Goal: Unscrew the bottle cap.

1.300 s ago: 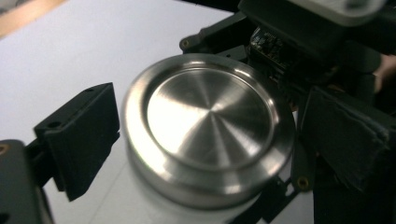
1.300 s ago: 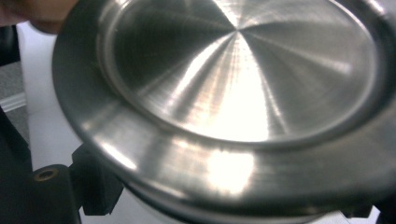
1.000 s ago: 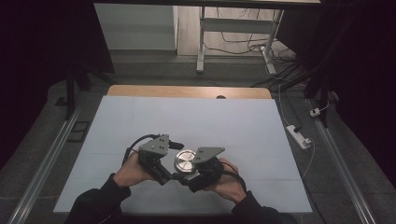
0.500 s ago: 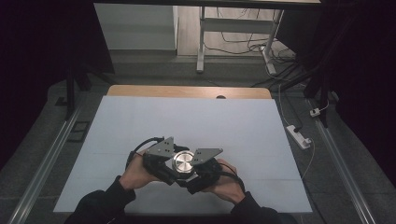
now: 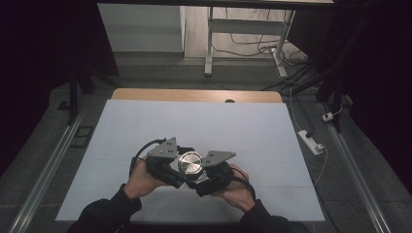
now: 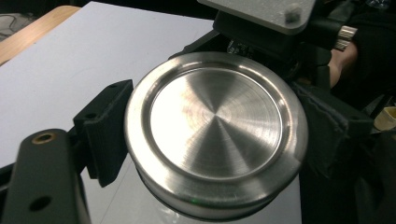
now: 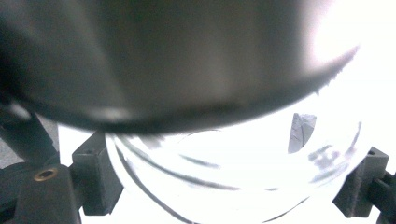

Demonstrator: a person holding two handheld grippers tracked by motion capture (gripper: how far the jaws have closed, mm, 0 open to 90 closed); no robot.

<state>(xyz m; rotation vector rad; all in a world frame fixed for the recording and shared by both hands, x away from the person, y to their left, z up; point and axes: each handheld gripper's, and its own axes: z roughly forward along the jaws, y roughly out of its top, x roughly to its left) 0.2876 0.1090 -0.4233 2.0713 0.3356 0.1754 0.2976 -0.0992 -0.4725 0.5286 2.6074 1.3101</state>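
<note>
A glass jar point(image 7: 224, 177) with a brushed-metal lid point(image 5: 190, 163) is held just above the white table, near its front middle. My left gripper point(image 5: 179, 167) comes in from the left and is shut on the lid point(image 6: 215, 126); one black pad point(image 6: 105, 133) presses its rim on each side. My right gripper point(image 5: 206, 177) comes in from the right, lower down. In the right gripper view its pads point(image 7: 93, 177) clamp the clear jar body, with the lid's dark edge blurred above. A hand grips each tool.
The white table top point(image 5: 194, 121) stretches away beyond the hands, with a wooden strip point(image 5: 194, 94) along its far edge. A power strip point(image 5: 311, 142) and cables lie on the floor to the right. A desk frame point(image 5: 209, 43) stands behind.
The left gripper has swung right onto the jar's lid and shut on it; a second ago it stood beside the lid with its jaws apart. The right hand has barely moved.
</note>
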